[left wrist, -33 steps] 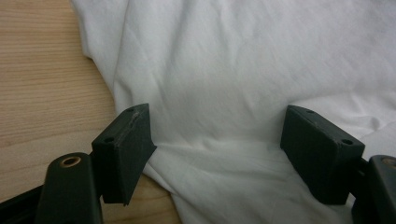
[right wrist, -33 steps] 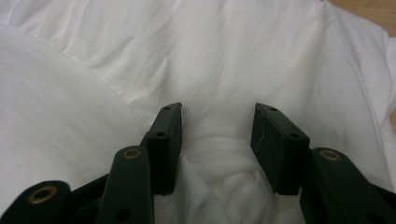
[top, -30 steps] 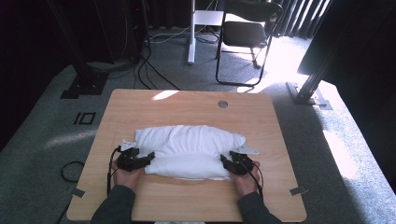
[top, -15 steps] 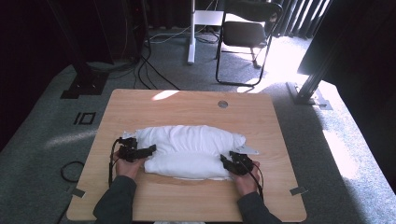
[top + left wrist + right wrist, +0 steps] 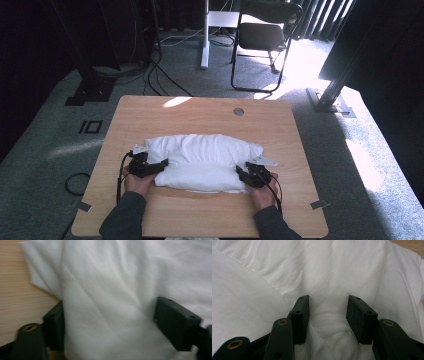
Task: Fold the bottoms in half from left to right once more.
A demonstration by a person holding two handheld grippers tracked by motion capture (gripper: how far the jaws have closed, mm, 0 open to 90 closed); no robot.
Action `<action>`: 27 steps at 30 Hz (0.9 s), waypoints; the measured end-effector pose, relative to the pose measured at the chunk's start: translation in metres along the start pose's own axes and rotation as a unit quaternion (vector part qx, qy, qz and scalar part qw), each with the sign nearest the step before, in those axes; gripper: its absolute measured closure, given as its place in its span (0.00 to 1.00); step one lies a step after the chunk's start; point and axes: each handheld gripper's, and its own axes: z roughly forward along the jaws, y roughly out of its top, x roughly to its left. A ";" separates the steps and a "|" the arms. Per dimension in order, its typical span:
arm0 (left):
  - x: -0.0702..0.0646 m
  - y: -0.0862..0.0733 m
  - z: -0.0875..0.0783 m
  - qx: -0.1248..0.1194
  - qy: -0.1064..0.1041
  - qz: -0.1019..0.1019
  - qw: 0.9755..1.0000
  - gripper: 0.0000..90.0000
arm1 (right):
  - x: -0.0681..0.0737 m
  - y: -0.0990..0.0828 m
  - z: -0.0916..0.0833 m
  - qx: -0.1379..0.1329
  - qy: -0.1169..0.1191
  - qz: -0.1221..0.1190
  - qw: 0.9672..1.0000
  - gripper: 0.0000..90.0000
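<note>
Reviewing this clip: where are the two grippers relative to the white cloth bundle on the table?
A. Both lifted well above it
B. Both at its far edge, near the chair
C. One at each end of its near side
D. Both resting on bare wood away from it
C: in the high view the left gripper and the right gripper sit at opposite ends of the white cloth bundle, on the person's side of the table.

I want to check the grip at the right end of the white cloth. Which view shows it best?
The right gripper view: a bunched fold of the white cloth sits between the right hand-held gripper jaws. The high view shows the whole cloth; the left gripper view, its other end.
</note>
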 end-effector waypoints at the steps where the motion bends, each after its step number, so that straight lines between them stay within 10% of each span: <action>1: 0.000 -0.001 0.000 0.000 -0.013 -0.007 1.000 0.33 | 0.000 0.000 0.000 0.000 0.000 0.000 1.000 0.58; 3: 0.004 -0.002 0.002 0.007 -0.061 -0.031 0.998 0.54 | 0.000 0.000 0.000 0.000 -0.001 0.001 1.000 0.58; 8: 0.001 -0.001 0.003 0.027 -0.050 -0.006 0.998 0.87 | 0.000 0.000 0.000 0.000 0.001 0.002 1.000 0.58; 19: 0.000 0.021 -0.024 -0.021 -0.062 -0.002 0.998 0.92 | 0.024 0.039 -0.023 -0.043 0.026 -0.037 0.998 0.50; 27: -0.007 0.042 -0.038 -0.056 -0.088 -0.004 0.995 0.92 | 0.056 0.055 0.010 -0.015 0.057 -0.066 0.996 0.45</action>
